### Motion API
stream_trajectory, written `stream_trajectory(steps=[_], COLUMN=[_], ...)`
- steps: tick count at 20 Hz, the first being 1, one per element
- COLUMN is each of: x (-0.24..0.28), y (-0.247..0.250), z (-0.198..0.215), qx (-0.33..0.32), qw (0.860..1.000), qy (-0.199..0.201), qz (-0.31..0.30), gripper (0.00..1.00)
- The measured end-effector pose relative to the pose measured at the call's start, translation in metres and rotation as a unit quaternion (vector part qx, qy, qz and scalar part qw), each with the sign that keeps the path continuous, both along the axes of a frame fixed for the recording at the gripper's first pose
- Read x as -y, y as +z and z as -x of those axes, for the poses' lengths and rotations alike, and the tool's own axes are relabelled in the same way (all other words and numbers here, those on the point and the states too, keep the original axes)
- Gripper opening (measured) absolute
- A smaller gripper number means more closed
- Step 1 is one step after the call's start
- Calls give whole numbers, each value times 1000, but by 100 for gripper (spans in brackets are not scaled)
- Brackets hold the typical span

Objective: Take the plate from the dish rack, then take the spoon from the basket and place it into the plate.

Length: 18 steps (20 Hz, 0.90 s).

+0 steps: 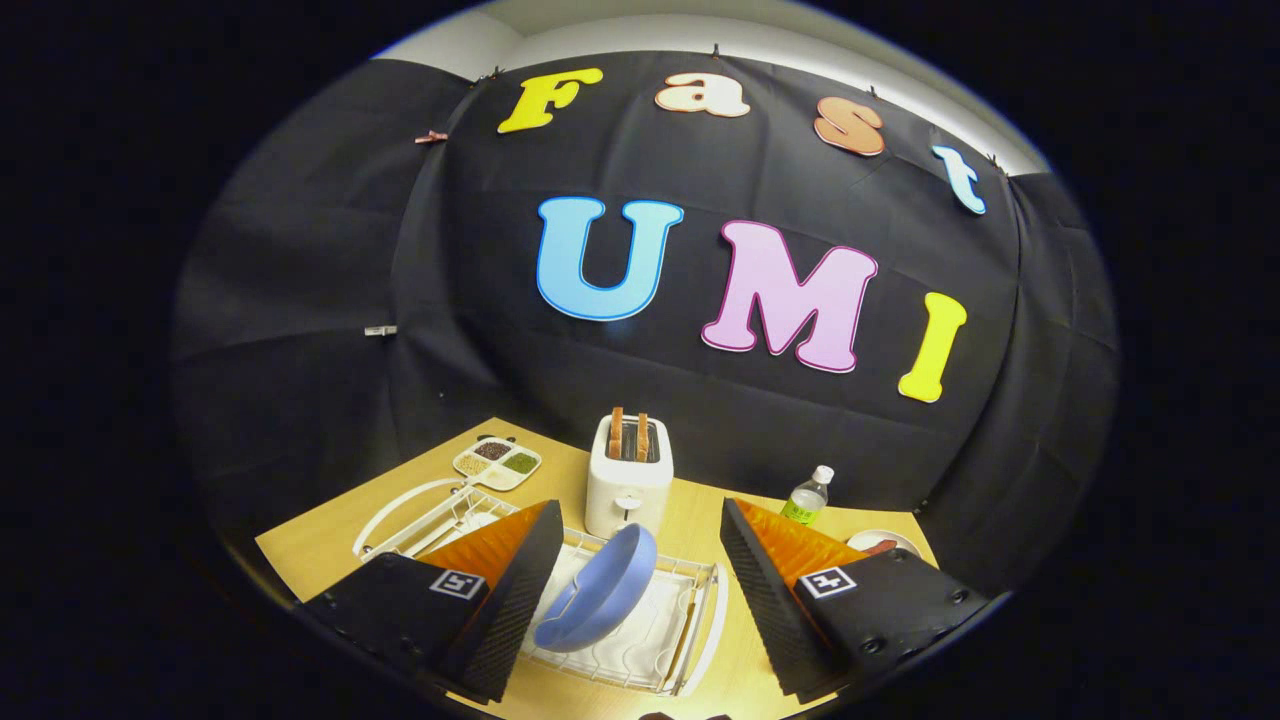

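A light wooden table (pixel 330 545) with a smooth matte top fills the lower middle of the frame, backed by creased black cloth (pixel 300 300) that hangs as the booth wall, with a strip of pale wall (pixel 600 30) above it at the top of the frame.

At the bottom centre sits a white wire dish rack (pixel 690 640) on a white drip tray, rectangular with rounded corners. In it leans a blue plate (pixel 600 590), smooth, round and shallowly dished, tilted on its edge with the hollow side facing lower left.

The gripper (pixel 635 600) has its two wedge-shaped fingers spread wide apart, one at lower left and one at lower right, holding nothing. Their inner faces are ribbed. The plate lies between them, closer to the left finger (pixel 510 610) and not touching either.

Just behind the rack, at centre, stands a white boxy toaster (pixel 628 485) with rounded edges and two brown slices (pixel 630 435) standing in its slots. To the upper left of the rack is a white divided dish (pixel 497 464) with four compartments holding dark, green and pale grains or seeds. A white curved handle or rim (pixel 400 505) shows behind the left finger.

To the right of the toaster stands a clear plastic bottle (pixel 806 497) with a white cap and a green label. Beyond the right finger, a white bowl (pixel 880 543) peeks out; its reddish contents cannot be identified.
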State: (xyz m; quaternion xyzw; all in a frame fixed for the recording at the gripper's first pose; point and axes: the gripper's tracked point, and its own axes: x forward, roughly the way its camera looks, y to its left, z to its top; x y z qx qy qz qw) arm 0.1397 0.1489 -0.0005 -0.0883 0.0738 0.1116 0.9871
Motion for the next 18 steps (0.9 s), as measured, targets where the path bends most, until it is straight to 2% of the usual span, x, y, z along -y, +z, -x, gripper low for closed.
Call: stream_trajectory(steps=[4,11,14,18], x=[-5,-9,-16,-15], y=[-11,-83,-120,-156], z=[-6,-54,-63,-72], qx=[-7,-127,-186,-265], qw=[1000,991,981,961], qy=[0,-33,-35,-77], qz=[14,38,50,17], gripper=[98,97,95,85])
